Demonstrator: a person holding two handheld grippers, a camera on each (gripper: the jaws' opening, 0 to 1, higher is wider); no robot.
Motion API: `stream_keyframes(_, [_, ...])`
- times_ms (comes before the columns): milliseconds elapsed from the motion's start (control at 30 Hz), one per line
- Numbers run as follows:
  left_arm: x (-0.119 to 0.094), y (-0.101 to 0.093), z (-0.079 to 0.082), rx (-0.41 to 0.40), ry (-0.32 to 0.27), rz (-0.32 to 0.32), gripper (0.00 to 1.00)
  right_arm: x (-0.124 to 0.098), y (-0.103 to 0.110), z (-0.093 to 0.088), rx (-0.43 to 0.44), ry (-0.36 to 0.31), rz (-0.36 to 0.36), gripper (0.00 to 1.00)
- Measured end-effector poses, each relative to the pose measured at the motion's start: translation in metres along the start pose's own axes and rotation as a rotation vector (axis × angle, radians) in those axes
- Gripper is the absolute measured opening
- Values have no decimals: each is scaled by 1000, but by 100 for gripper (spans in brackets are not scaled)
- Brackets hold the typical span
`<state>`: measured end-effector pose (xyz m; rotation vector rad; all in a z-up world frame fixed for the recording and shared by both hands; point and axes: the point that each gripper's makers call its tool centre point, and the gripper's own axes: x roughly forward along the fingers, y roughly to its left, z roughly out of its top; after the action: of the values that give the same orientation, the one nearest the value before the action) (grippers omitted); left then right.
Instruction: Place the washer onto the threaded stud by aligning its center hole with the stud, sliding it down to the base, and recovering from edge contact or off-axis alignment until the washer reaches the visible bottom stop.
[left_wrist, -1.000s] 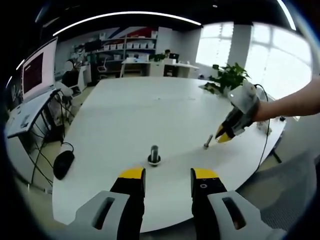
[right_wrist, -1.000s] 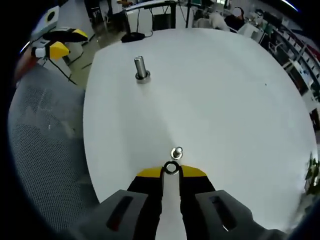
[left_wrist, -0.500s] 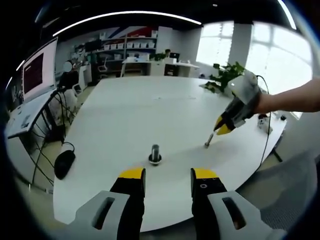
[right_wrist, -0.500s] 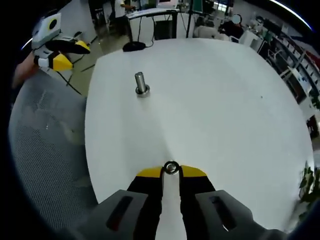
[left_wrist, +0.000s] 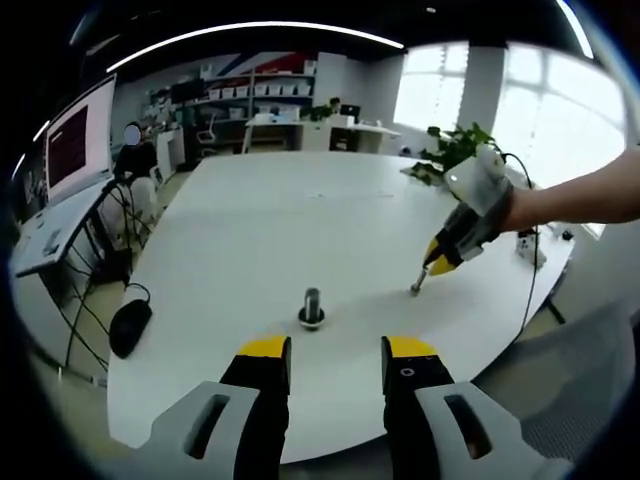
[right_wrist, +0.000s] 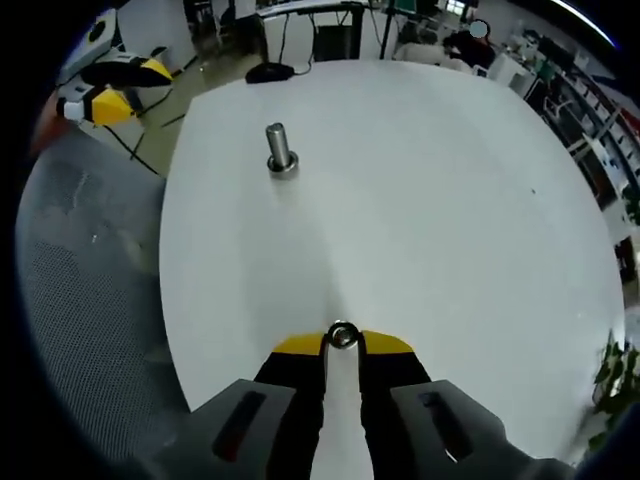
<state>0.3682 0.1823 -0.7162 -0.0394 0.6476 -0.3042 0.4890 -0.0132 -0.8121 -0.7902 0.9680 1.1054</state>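
Left gripper view: threaded stud (left_wrist: 311, 307) upright on tabletop (left_wrist: 300, 220), frame centre, just above own left hand-held gripper (left_wrist: 325, 352) at bottom. Second stud (left_wrist: 416, 287) right of it, right hand-held gripper (left_wrist: 437, 268) touching its top, entering from right. Mouse (left_wrist: 128, 326) lower left, on tabletop edge. Plant (left_wrist: 455, 150) upper right, behind tabletop. Monitor (left_wrist: 78, 135) far left.

Right gripper view: washer (right_wrist: 342, 336) between jaw tips, bottom centre; threaded stud upper left.
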Motion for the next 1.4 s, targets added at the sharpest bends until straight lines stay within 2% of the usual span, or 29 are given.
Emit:
stream_keyframes(567, [0,-2,-1,0,5,-7,34,32,3,-14,19,63,23,13])
stream_keyframes(867, [1,-2,-4,0,16,-7,34,39,5,-19,15,83,25,13])
stream_keyframes(1167, [2,-3,-4,4,20,-13,34,40,5,-17,-5,90,17,14])
stream_keyframes(1300, [2,-2,-5,3,22,-9,34,38,6,-18,39,85,31,15])
stream_keyframes(1400, [2,-4,-5,7,24,-15,34,35,5,-16,105,42,43,16])
